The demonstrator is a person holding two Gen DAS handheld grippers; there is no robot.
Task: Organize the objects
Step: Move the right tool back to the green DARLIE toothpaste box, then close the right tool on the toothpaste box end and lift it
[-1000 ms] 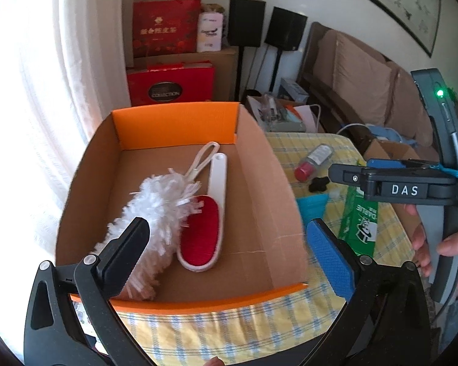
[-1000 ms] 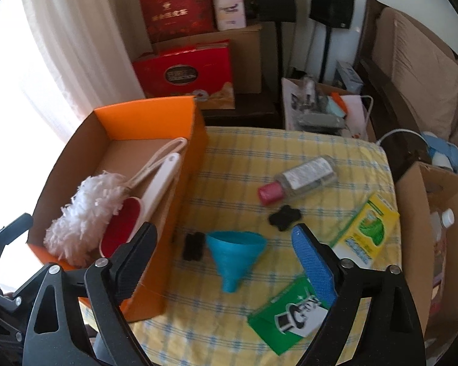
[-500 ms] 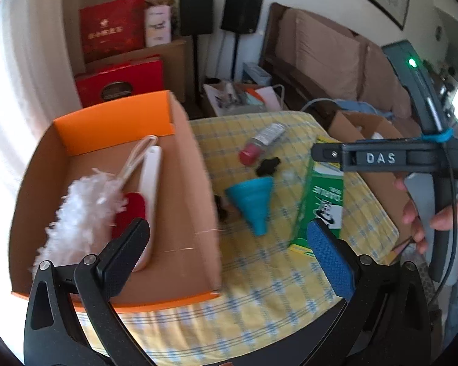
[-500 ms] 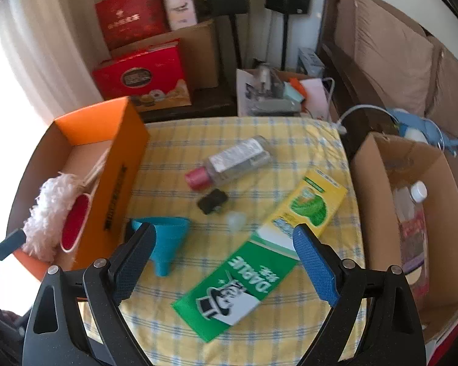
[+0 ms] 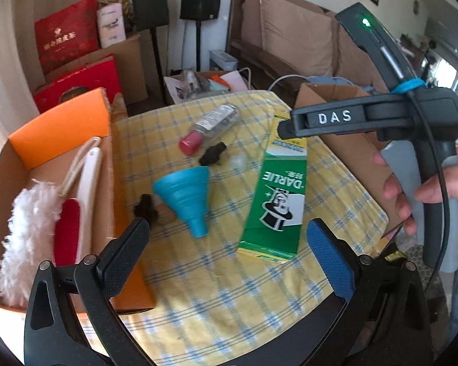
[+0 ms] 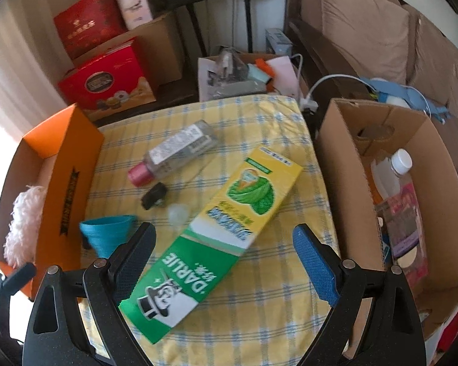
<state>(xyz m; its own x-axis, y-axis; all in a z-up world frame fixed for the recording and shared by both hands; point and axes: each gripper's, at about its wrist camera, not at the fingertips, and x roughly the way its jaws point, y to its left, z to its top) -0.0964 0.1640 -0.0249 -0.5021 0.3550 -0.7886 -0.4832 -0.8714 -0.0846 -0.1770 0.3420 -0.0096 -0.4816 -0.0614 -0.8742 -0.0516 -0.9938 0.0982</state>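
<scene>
Grippers held spread above a checked bench, nothing grasped.

The left gripper (image 5: 229,244) is held low over the near edge of the bench (image 5: 229,299), jaws wide apart and empty, aimed across the cloth. The right gripper (image 6: 224,250) is likewise released and empty, and is seen from the left wrist view gripped by the right hand (image 5: 436,201) at the bench's right side. The toothpaste box (image 6: 216,228) is laid flat on the bench with its long axis on a diagonal, the green end near the right gripper and the yellow end pointed away toward the far right. Beside it a blue funnel (image 5: 187,195) is lain on its side, spout toward the near edge. Farther off a pink-capped bottle (image 6: 174,152) is laid flat. An orange box (image 5: 61,128) with a white duster (image 5: 24,228) is set at the left, a cardboard box (image 6: 351,164) at the right.
</scene>
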